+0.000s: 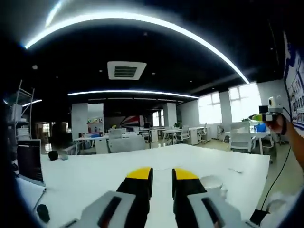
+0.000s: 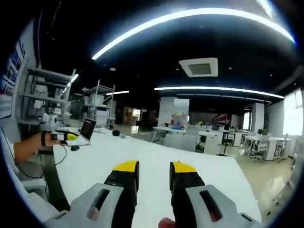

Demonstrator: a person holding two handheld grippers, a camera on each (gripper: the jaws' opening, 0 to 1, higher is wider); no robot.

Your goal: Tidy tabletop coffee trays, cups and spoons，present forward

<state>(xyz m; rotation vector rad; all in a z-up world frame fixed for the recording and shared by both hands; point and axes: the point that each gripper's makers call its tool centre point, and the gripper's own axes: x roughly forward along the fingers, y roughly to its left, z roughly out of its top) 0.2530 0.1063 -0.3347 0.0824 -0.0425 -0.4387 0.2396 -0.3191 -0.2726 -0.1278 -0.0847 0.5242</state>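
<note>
Cups: we think a white cup-like shape [image 1: 212,183] sits on the white table [image 1: 95,175] just past our left gripper [image 1: 162,176], half hidden by its right jaw; trays and spoons can't be made out. Left gripper's yellow-tipped jaws stand narrowly apart, holding nothing. Right gripper [image 2: 154,172] has a wider gap, also empty, aimed across bare tabletop [image 2: 156,154]. Both are raised and pointing out into the office, not at the work. Risk: we drop down blind and knock the cup or clip it with a jaw, since it's mostly occluded. A laptop [image 1: 29,161] at the table edge is another thing to avoid.
</note>
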